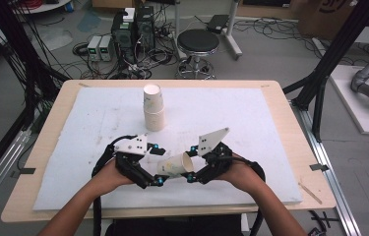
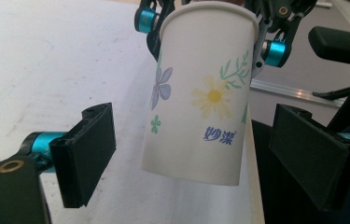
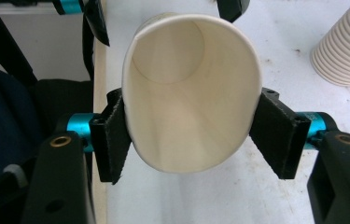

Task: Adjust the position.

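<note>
A white paper cup point(image 1: 174, 164) printed with flowers lies on its side in the air between my two grippers, above the near part of the white mat. My right gripper point(image 1: 192, 163) is shut on its rim end; in the right gripper view point(image 3: 196, 137) both pads press the cup point(image 3: 191, 93) and squeeze its mouth into an oval. My left gripper point(image 1: 159, 165) is open. In the left gripper view point(image 2: 200, 156) its two pads stand wide on either side of the cup's point(image 2: 200, 93) base end, with a gap on each side.
A stack of paper cups point(image 1: 153, 108) stands upright at the middle back of the white mat point(image 1: 98, 118), also seen as a ribbed stack point(image 3: 347, 44). The mat covers a wooden table point(image 1: 290, 128). Beyond it are a stool point(image 1: 198, 42) and floor cables.
</note>
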`<action>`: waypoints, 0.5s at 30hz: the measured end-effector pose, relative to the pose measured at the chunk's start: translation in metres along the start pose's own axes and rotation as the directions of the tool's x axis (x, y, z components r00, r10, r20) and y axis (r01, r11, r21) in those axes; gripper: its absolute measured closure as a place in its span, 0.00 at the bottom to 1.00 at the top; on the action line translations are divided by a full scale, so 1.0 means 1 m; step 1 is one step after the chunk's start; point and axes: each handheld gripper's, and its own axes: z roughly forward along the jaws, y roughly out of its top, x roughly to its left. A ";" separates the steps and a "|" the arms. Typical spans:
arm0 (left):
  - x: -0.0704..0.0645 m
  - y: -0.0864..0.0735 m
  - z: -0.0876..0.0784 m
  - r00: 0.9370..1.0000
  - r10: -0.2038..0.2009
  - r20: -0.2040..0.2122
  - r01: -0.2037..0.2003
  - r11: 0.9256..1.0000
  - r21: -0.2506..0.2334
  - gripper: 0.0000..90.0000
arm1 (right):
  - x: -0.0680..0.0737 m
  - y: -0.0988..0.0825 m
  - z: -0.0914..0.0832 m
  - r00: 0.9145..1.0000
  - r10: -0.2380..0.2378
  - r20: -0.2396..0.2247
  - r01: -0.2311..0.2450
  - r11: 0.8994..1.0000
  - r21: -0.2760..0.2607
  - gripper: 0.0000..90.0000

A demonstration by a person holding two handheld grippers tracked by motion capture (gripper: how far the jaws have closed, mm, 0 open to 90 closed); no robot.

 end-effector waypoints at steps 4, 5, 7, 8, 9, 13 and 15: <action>0.000 -0.001 0.003 1.000 0.007 -0.001 -0.007 0.999 0.032 0.16 | 0.001 0.008 0.003 1.000 -0.028 0.001 0.028 0.998 0.059 0.38; 0.000 -0.001 0.003 1.000 0.011 0.002 -0.011 0.999 0.047 0.16 | 0.000 0.010 0.004 0.999 -0.032 -0.004 0.033 0.997 0.069 0.38; 0.001 -0.001 0.005 1.000 0.013 0.005 -0.013 0.998 0.055 0.17 | 0.000 0.014 0.005 0.999 -0.042 -0.001 0.042 0.994 0.098 0.38; 0.001 -0.001 0.005 1.000 0.011 0.005 -0.011 0.998 0.064 0.17 | 0.000 0.016 0.006 0.999 -0.050 0.001 0.050 0.992 0.112 0.38; 0.001 -0.001 0.006 1.000 0.012 0.005 -0.013 0.998 0.068 0.17 | 0.000 0.019 0.006 0.998 -0.060 -0.002 0.060 0.990 0.131 0.38; 0.001 -0.002 0.008 1.000 0.010 0.011 -0.011 0.996 0.088 0.18 | -0.001 0.024 0.008 0.997 -0.075 -0.004 0.074 0.983 0.167 0.38; 0.001 -0.002 0.009 1.000 0.014 0.008 -0.015 0.995 0.101 0.18 | -0.001 0.026 0.009 0.996 -0.084 -0.003 0.083 0.979 0.186 0.38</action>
